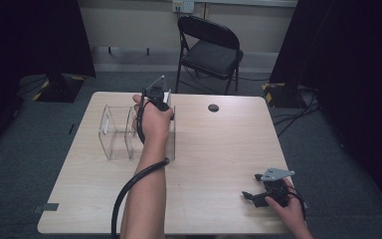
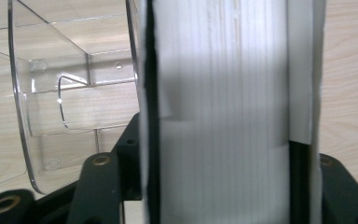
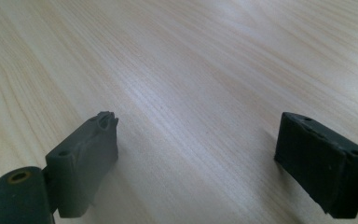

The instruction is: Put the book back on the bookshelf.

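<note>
The left tongs (image 1: 160,102) reach down at the clear plastic box (image 1: 117,130), at about 11 o'clock on the counter (image 1: 219,149). A white book (image 2: 223,112) stands upright between the jaws, right beside the box's curved clear wall; I cannot tell if the pads press on it. The right tongs (image 3: 205,158) rest near 5 o'clock (well apart from the box), jaws wide with only bare wood between them. A black folding chair (image 1: 210,47) stands past the counter at 12 o'clock.
</note>
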Motion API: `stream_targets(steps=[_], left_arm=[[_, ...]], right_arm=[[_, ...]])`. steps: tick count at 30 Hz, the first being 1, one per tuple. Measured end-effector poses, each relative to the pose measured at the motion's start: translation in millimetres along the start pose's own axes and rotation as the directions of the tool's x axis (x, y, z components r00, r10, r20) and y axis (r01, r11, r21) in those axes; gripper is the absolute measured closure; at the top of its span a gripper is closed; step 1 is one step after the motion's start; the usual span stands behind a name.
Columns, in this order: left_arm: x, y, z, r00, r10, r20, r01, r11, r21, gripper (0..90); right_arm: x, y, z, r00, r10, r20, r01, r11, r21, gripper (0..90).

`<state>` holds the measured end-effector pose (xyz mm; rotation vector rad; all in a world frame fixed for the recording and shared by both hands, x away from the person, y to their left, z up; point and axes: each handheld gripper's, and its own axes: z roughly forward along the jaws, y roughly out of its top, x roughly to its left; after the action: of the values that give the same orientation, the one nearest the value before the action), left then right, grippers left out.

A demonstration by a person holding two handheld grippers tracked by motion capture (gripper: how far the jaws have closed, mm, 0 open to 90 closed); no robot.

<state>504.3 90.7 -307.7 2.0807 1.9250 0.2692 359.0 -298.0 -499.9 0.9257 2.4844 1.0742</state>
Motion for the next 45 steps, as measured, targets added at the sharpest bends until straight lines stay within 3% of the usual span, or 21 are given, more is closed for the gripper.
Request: stream_targets(steps=[9, 26, 31, 38, 45], left_arm=[[2.9, -5.6, -2.4, 0.9991, 0.012, 0.041, -0.011, 0.9998, -0.017, 42.9], [4.6, -14.2, -7.0, 0.9983, 0.021, 0.054, -0.020, 0.9995, -0.025, 36.8], [4.7, -16.7, -7.3, 0.9968, 0.025, 0.076, -0.023, 0.9994, -0.024, 36.6], [5.6, -21.8, -6.7, 0.9950, 0.063, 0.077, -0.061, 0.9977, -0.029, 32.4], [10.0, -26.6, -8.2, 0.9926, 0.075, 0.095, -0.072, 0.9967, -0.036, 30.5]], right_arm=[[0.2, 0.1, -0.1, 1.0000, 0.004, 0.000, -0.004, 1.000, 0.002, 11.9], [0.2, 0.1, -0.1, 1.0000, 0.003, 0.001, -0.003, 1.000, 0.001, 11.9], [0.2, 0.1, -0.1, 1.0000, 0.003, 0.000, -0.003, 1.000, 0.001, 11.9], [0.2, 0.1, 0.0, 1.0000, 0.003, -0.001, -0.003, 1.000, 0.001, 11.9], [0.2, 0.1, 0.0, 1.0000, 0.003, 0.000, -0.003, 1.000, 0.000, 11.9]])
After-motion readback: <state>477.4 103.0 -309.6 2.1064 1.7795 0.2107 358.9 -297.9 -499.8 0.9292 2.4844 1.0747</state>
